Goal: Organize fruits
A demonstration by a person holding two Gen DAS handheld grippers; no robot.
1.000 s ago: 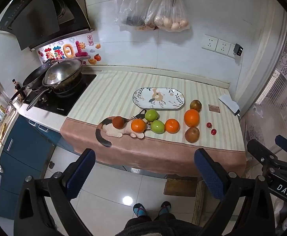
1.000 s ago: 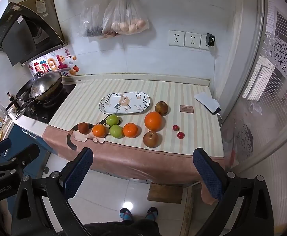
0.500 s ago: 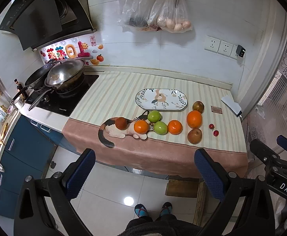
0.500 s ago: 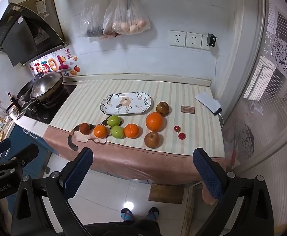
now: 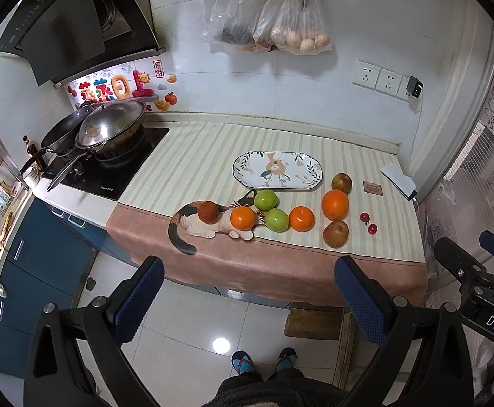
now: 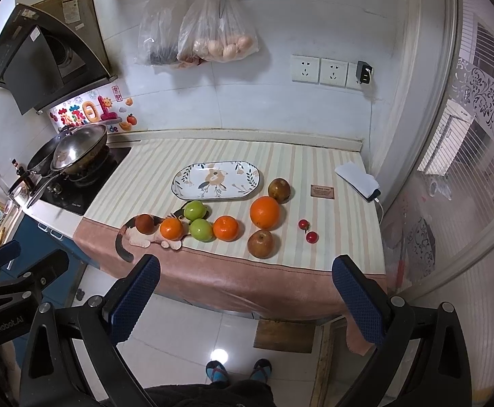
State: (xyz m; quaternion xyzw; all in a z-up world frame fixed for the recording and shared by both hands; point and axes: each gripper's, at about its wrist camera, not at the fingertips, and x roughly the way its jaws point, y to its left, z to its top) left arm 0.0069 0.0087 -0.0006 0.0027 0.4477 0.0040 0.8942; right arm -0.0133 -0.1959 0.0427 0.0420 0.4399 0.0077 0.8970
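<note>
An oval patterned plate [image 5: 277,170] [image 6: 215,179] lies bare on the striped counter cloth. In front of it sit two green apples [image 5: 266,199] [image 6: 194,210], two small oranges [image 5: 243,218] [image 6: 225,228], one big orange [image 5: 334,204] [image 6: 264,212], three brownish fruits [image 5: 335,234] [image 6: 261,244] and two cherry tomatoes [image 5: 364,217] [image 6: 303,224]. My left gripper [image 5: 247,296] and right gripper [image 6: 245,295] both hang open with nothing in them, well short of the counter above the floor.
A stove with a lidded wok [image 5: 111,129] stands at the counter's left. A white cloth [image 6: 357,176] and a small card [image 6: 322,191] lie at the right. Bags [image 6: 209,34] and scissors hang on the wall. A person's feet [image 5: 263,361] stand on the tiled floor below.
Both views have drifted slightly; the counter and fruit sit a little lower and closer in the frames. Nothing on the counter has moved, and both grippers stay open.
</note>
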